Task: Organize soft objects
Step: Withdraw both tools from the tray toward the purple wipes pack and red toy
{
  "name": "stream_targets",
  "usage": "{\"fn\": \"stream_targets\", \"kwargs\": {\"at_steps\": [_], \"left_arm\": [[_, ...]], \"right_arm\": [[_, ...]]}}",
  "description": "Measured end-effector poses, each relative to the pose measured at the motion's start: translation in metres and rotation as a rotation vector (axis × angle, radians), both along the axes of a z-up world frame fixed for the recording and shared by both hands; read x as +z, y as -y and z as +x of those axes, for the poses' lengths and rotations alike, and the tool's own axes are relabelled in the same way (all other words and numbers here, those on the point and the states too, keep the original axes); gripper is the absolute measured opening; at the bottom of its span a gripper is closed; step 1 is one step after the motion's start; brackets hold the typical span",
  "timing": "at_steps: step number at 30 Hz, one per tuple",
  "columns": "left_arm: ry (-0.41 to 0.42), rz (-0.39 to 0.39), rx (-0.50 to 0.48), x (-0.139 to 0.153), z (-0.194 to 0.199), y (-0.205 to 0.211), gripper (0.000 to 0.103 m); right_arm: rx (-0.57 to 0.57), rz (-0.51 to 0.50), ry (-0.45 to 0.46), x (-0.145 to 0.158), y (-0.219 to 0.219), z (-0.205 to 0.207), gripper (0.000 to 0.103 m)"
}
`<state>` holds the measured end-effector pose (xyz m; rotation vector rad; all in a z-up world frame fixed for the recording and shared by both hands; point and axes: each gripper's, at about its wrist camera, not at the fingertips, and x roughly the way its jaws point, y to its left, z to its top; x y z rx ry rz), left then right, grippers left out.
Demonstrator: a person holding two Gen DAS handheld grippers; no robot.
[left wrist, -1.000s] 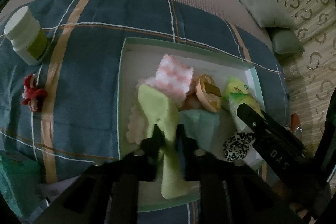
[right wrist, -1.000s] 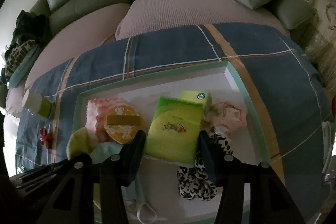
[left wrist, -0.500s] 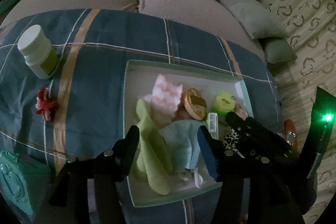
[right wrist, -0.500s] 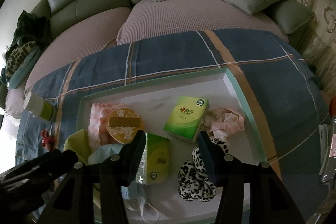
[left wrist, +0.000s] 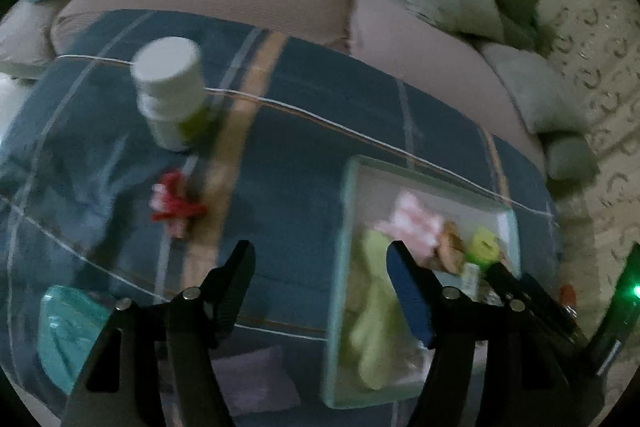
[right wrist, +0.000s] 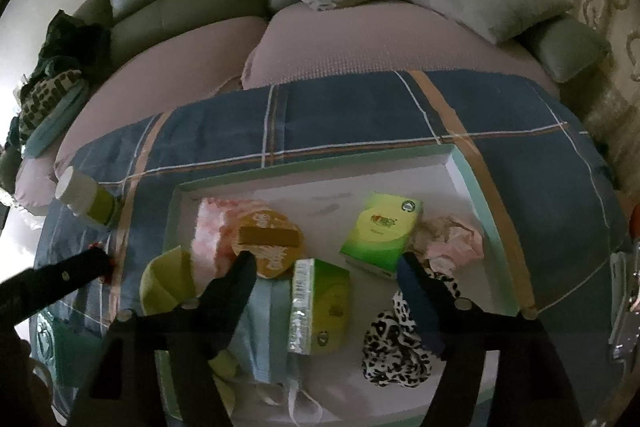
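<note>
Soft sofa cushions sit behind a blue checked blanket (right wrist: pixel 360 115) with orange stripes. On the blanket lies a shallow white tray (right wrist: pixel 472 183) with a green rim.

The right gripper (right wrist: pixel 326 267) has just been opening; its jaws stand wide, with nothing squeezed between them. Under it lies a green tissue pack (right wrist: pixel 320 307). Around that are a second green tissue pack (right wrist: pixel 380 231), a round orange thing (right wrist: pixel 268 239), a fluffy pink cloth (right wrist: pixel 212 231), a yellow-green cloth (right wrist: pixel 168 279), a blue face mask (right wrist: pixel 264 339), a spotted scrunchie (right wrist: pixel 396 343) and a crumpled pink cloth (right wrist: pixel 452 239).

The left gripper (left wrist: pixel 320 259) has also just been opening and is empty, over the blanket beside the tray's left rim. That view is blurry. A red bow (left wrist: pixel 176 207) and a white bottle (left wrist: pixel 172 99) stand outside the tray. The mask's lower part is hidden behind the right gripper.
</note>
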<state>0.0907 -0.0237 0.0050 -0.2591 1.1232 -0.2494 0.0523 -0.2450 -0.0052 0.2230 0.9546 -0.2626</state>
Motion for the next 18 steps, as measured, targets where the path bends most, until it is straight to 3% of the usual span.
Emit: {"fn": "stream_targets", "kwargs": {"at_steps": [4,8,10,18], "left_arm": [[0.008,0.038,0.068,-0.001,0.004,-0.024,0.085],[0.008,0.052,0.124,-0.004,0.006,-0.047,0.087],[0.012,0.058,0.152,-0.005,0.006,-0.06,0.095],[0.024,0.109,0.228,0.0,-0.002,-0.103,0.096]], "right_arm": [[0.025,0.004,0.001,-0.001,-0.009,0.003,0.087],[0.062,-0.001,0.0,-0.001,-0.022,0.006,0.09],[0.073,0.004,0.007,0.0,-0.027,0.007,0.103],[0.159,0.024,0.016,0.002,-0.055,0.01,0.103]]}}
